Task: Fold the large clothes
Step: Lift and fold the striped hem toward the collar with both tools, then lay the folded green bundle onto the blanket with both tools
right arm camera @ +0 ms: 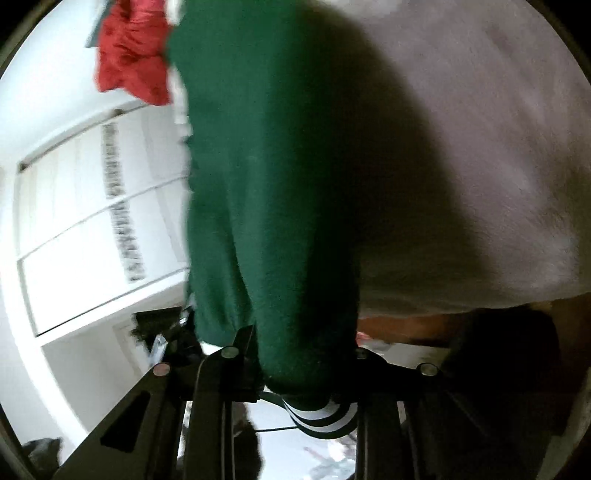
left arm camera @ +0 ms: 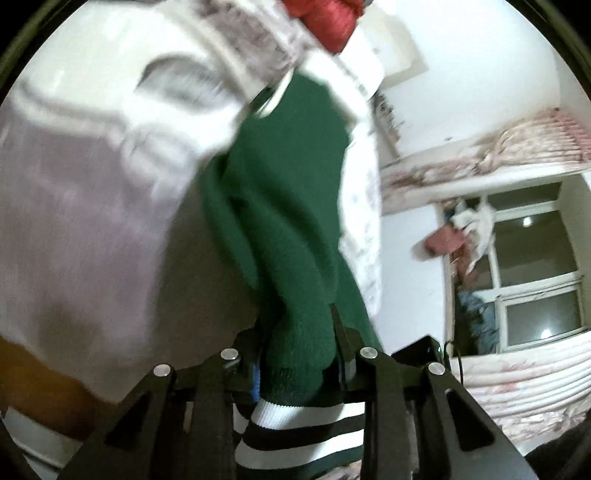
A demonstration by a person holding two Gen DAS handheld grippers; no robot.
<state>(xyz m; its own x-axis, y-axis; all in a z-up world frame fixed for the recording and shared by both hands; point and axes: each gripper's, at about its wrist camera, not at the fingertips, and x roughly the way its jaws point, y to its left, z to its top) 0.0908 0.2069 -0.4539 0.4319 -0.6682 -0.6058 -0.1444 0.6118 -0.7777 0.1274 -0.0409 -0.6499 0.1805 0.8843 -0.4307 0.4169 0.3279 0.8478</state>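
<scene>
My left claw (left arm camera: 295,354) is clenched on the green sleeve (left arm camera: 288,221) of a varsity-style jacket, its two black fingers pressed narrow against the thick knit from either side; the striped cuff (left arm camera: 299,432), white and dark bands, bunches out behind the pads toward my camera; the rest of the sleeve runs away from me and up to the pale lilac-white body (left arm camera: 74,229) of the jacket, which fills the left of my view, blurred. A red cloth (left arm camera: 325,22) shows at the top edge beyond it; to the right I see a window (left arm camera: 528,280) and a flowered curtain (left arm camera: 480,162).

My right claw (right arm camera: 295,354) is clamped the same way on the other green sleeve (right arm camera: 273,184); the fingers close tight on the fabric, and its striped cuff (right arm camera: 321,417) sticks out below the pads; the pale jacket body (right arm camera: 480,147) lies to the right of the sleeve, touching it; the same red cloth (right arm camera: 129,59) sits at top left, with a white panelled door (right arm camera: 92,240) behind. Both sleeves hang taut from my grips, held up off any surface I can see.
</scene>
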